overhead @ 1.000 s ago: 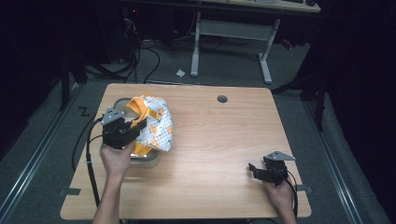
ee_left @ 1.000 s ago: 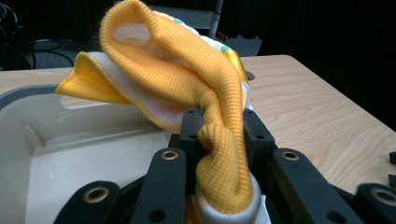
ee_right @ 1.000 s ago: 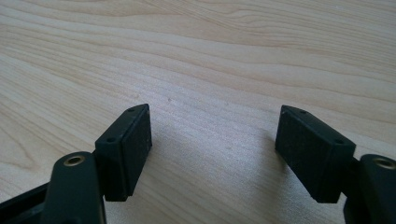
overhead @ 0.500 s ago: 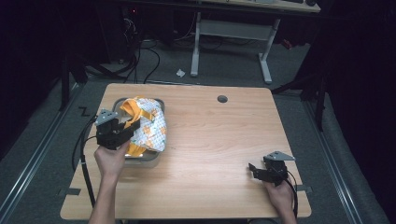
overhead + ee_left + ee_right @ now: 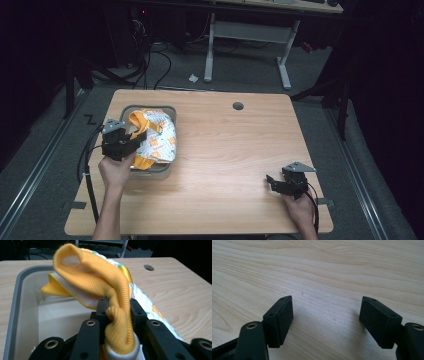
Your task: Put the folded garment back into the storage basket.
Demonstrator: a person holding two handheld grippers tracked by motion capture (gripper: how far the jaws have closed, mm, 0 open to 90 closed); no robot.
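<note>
The left claw (image 5: 134, 138) has come down and a bit toward the person's left since the earlier picture, and the baby garment (image 5: 156, 138) has dropped lower into the gray bin (image 5: 171, 111). The right claw (image 5: 272, 182) has stayed where it was.

The left claw is squeezed tight on the yellow ribbed edge (image 5: 117, 322) of the garment, with the cloth bunched between its black jaws. The garment is white with small orange and green prints and yellow trim. Most of it lies in the bin, and part hangs over the bin's right side. The bin sits on the left part of the wooden desk (image 5: 235, 150).

The right claw rests low near the desk's front right corner, well apart from the bin. Its jaws stand wide apart with nothing but bare wood between them.
</note>
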